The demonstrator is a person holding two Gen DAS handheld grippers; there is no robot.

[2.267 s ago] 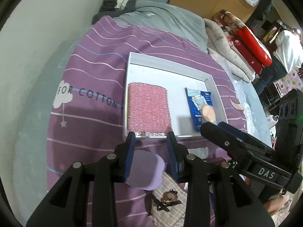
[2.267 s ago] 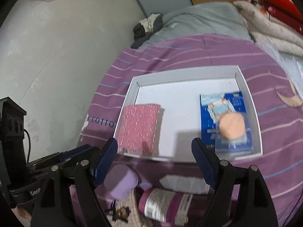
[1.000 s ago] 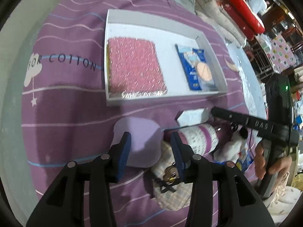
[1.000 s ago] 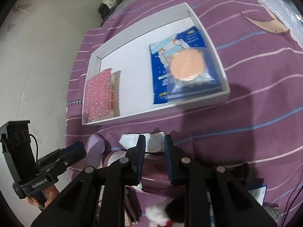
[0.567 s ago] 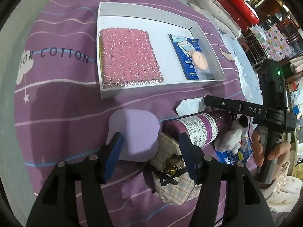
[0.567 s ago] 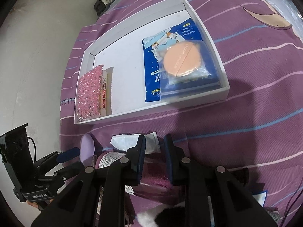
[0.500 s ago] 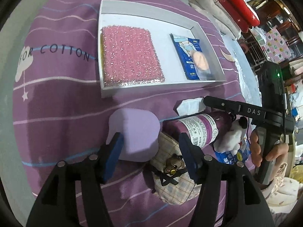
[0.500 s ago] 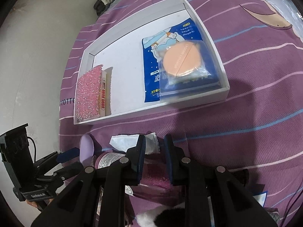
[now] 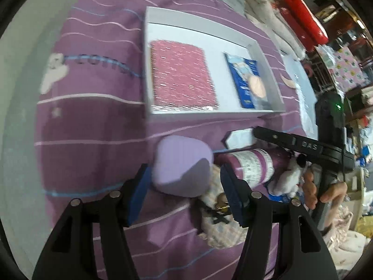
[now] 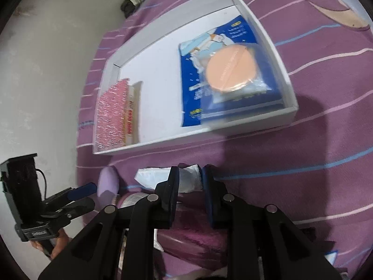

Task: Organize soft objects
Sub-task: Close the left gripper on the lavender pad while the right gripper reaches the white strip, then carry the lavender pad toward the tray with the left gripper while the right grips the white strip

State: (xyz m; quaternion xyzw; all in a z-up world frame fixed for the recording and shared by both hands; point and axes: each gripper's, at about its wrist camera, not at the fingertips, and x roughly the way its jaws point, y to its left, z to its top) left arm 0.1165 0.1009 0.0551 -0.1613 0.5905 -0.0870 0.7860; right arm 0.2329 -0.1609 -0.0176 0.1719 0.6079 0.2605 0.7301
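A lavender sponge pad [image 9: 181,166] lies on the purple striped bedspread [image 9: 93,126] in the lower middle of the left wrist view, between the blue pads of the left gripper [image 9: 184,194], whose jaws stand wide on either side of it; whether they touch it cannot be told. Just right of the pad lies a purple bottle [image 9: 254,164] with a white printed label, too blurred to read, and below it a checked cloth pouch [image 9: 216,219]. A white packet [image 10: 167,177] lies in the lower middle of the right wrist view; the right gripper [image 10: 190,186] has its jaws narrow, almost closed, around the packet's near edge. The right gripper's side reads "DAS". Above, a white tray [image 9: 209,26] holds a pink glittery sponge [image 9: 181,77] at its left and a blue printed packet [image 10: 223,79] with a round orange puff [image 10: 230,70] on top at its right. Blurred lettering on the bedspread sits at the upper left.
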